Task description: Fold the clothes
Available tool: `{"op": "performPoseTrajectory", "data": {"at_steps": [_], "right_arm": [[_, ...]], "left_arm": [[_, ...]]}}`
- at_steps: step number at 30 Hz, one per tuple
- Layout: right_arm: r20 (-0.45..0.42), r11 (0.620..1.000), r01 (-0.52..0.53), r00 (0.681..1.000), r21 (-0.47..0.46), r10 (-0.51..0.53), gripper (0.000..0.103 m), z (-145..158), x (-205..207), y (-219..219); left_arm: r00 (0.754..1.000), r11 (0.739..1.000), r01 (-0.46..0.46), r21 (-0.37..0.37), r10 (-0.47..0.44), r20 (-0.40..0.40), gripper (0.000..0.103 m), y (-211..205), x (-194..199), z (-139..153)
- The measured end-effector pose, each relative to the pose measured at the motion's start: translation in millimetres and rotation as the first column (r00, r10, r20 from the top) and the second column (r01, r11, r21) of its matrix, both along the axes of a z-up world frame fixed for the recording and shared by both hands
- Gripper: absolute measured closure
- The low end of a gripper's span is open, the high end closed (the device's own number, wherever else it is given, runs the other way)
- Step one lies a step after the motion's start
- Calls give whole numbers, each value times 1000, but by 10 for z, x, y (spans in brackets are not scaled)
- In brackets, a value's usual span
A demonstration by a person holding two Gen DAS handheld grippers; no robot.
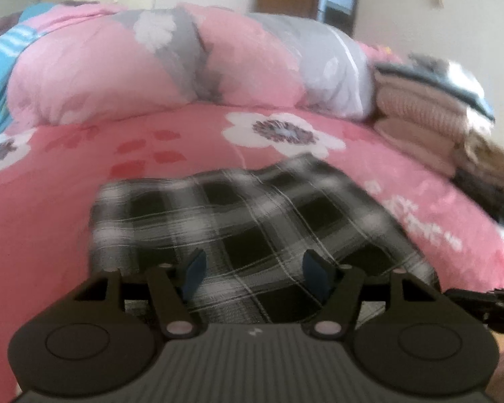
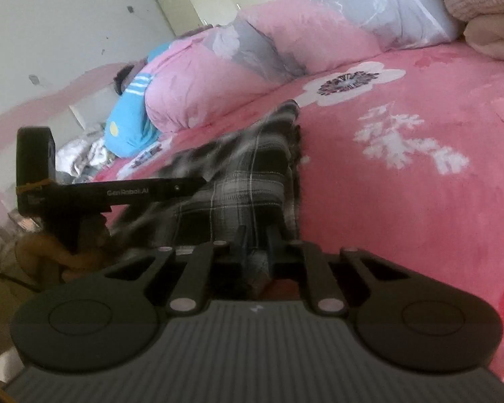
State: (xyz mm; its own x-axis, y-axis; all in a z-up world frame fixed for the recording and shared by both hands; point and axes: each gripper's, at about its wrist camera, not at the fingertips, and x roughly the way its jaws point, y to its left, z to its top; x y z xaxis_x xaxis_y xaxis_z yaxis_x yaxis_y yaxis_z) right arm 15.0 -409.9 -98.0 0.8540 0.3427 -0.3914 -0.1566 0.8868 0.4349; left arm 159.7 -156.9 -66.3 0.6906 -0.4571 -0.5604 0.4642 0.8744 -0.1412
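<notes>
A black-and-white plaid garment [image 1: 245, 215] lies partly folded on the pink flowered bed sheet [image 1: 50, 221]. In the left wrist view my left gripper [image 1: 254, 268] hovers over the garment's near edge. Its blue pads [image 1: 195, 268] stand wide apart and press on nothing. In the right wrist view the same garment [image 2: 252, 168] runs away from my right gripper [image 2: 257, 240], whose fingers stand close together with a fold of plaid cloth pinched between them. The left gripper [image 2: 198, 181] reaches in from the left over the garment's other side.
A rolled pink-and-grey quilt [image 1: 184, 67] lies across the far side of the bed. A stack of folded knitwear [image 1: 430, 100] sits at the back right. A blue garment [image 2: 131, 114] rests at the quilt's left end. Bare sheet [image 2: 403, 201] spreads to the right.
</notes>
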Motion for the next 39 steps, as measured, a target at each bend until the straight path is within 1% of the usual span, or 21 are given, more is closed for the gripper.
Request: {"op": "performPoseTrajectory", "data": {"at_steps": [2, 5, 7, 11, 12, 14, 15, 16, 18, 19, 20, 21, 23, 25, 26, 28, 31, 34, 35, 37, 39], "right_arm": [[36, 999, 38, 999, -14, -38, 92, 83, -89, -50], [68, 996, 94, 993, 0, -94, 93, 237, -194, -121], [90, 997, 70, 994, -25, -68, 93, 392, -161, -20], [147, 986, -12, 988, -165, 37, 93, 630, 43, 431], [147, 981, -18, 988, -195, 47, 93, 640, 123, 526], [117, 961, -3, 992, -277, 37, 93, 560, 286, 677], [77, 947, 7, 997, -320, 19, 94, 442, 388, 720], [31, 940, 10, 1000, -342, 0, 94, 325, 469, 726], [9, 947, 22, 1000, -321, -21, 95, 188, 519, 687], [-8, 950, 29, 999, -312, -33, 95, 262, 521, 691], [-11, 950, 38, 999, -311, -43, 94, 354, 508, 711], [11, 951, 39, 999, -307, -38, 92, 448, 452, 746], [54, 954, 41, 998, -298, -26, 92, 630, 341, 816], [78, 957, 23, 997, -289, 0, 92, 728, 220, 909], [84, 956, 6, 996, -292, 19, 92, 755, 156, 968], [91, 943, -35, 994, -332, 69, 92, 732, 24, 1094], [72, 881, -102, 986, -463, 153, 92, 652, -40, 1385], [55, 796, -155, 972, -585, 229, 92, 576, -76, 1664], [51, 759, -166, 966, -630, 254, 92, 560, -82, 1753], [35, 670, -187, 952, -718, 304, 92, 499, -96, 1931], [11, 588, -214, 935, -780, 355, 92, 446, -129, 2084]], "left_arm": [[1000, 998, -23, -53, 22, -3, 38, 172, -32, 83], [999, 994, -51, -102, 53, 9, 38, 510, -108, 218], [997, 989, -79, -124, 80, 1, 35, 725, -147, 247], [990, 975, -140, -172, 136, -34, 31, 1143, -229, 243], [989, 972, -147, -184, 139, -53, 30, 1220, -251, 200], [985, 965, -160, -207, 144, -89, 29, 1375, -296, 116], [983, 962, -167, -218, 146, -107, 29, 1450, -318, 74], [982, 960, -166, -225, 141, -122, 29, 1497, -338, 34], [981, 956, -163, -243, 130, -145, 27, 1585, -373, -45], [980, 953, -164, -254, 128, -154, 25, 1623, -381, -77], [979, 950, -165, -265, 124, -162, 20, 1660, -388, -109], [978, 949, -160, -273, 116, -171, 15, 1679, -385, -133], [979, 947, -152, -283, 104, -176, 15, 1713, -395, -169], [984, 951, -140, -274, 102, -149, 15, 1727, -439, -193], [986, 953, -134, -271, 100, -137, 15, 1736, -463, -215], [988, 952, -124, -279, 91, -127, 15, 1755, -489, -266], [991, 954, -107, -281, 79, -110, 14, 1765, -516, -297], [993, 956, -93, -279, 68, -100, 14, 1762, -521, -303], [993, 956, -90, -280, 65, -98, 14, 1763, -522, -306], [993, 954, -89, -287, 64, -96, 14, 1771, -526, -315], [993, 951, -90, -295, 64, -97, 14, 1779, -524, -322]]}}
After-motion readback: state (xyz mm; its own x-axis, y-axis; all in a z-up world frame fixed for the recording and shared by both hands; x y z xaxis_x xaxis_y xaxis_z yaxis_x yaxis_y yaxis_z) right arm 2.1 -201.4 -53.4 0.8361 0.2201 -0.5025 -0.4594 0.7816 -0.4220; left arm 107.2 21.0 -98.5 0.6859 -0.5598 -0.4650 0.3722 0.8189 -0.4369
